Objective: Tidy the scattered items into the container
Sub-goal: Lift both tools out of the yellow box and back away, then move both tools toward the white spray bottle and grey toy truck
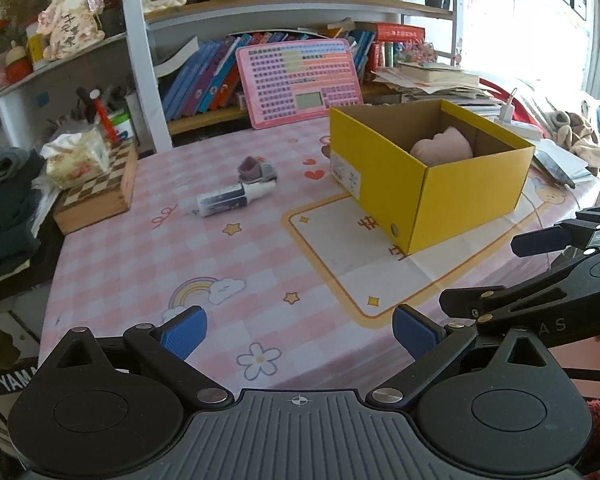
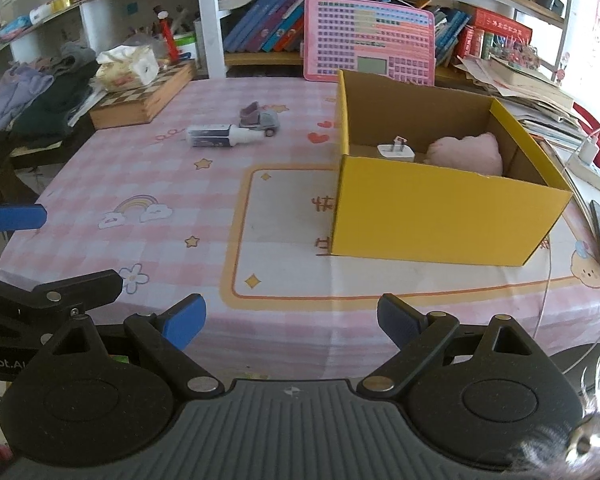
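Left tongs, bottom of the left wrist view: black frame, blue ribbed pads, spread wide, holding nothing. Right tongs, bottom of the right wrist view: same build, likewise wide apart and empty; both hang over the near edge of the pink checked cartoon-print surface.

Open yellow cardboard box with brown inside, centre right: upright on the surface. Contents seen in the right wrist view: white plastic plug adapter with two prongs up and soft pink plush cushion, side by side on the floor of the box. Judged done: two items stowed.

Left to do, upper centre left, well apart from the box: white-and-dark-blue labelled tube lying on its side, nozzle end touching a small grey-and-mauve toy vehicle just behind it. Task judged roughly half complete
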The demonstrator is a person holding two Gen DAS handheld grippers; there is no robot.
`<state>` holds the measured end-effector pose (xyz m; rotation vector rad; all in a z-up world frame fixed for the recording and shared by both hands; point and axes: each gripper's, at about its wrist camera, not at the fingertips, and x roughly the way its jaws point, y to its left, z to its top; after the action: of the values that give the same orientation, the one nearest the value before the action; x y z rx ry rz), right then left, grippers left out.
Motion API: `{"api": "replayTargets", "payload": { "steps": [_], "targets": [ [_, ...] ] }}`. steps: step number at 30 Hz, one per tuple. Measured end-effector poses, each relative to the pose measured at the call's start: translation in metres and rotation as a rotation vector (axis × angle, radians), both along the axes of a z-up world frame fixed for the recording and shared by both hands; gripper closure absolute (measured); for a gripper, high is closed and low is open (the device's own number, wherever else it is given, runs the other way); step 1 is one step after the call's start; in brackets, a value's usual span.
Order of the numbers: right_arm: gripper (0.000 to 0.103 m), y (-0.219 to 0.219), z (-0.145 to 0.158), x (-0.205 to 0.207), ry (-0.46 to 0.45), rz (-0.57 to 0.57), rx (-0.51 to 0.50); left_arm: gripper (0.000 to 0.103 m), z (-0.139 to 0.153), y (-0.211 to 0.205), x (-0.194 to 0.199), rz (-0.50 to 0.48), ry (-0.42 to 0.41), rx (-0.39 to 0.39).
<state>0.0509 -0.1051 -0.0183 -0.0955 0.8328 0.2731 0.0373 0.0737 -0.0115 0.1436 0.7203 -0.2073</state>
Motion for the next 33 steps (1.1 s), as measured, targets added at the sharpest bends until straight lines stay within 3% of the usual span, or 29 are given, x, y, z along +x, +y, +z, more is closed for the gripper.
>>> {"api": "replayTargets", "payload": {
  "steps": [18, 33],
  "targets": [
    [0.01, 0.04, 0.008, 0.0, -0.032, 0.081, -0.039, 0.002, 0.0, 0.039, -0.01, 0.094, -0.002, -0.046],
    [0.01, 0.069, 0.004, 0.049, -0.065, 0.175, -0.074, 0.002, -0.006, 0.061, 0.024, 0.149, -0.021, -0.092]
  ]
}}
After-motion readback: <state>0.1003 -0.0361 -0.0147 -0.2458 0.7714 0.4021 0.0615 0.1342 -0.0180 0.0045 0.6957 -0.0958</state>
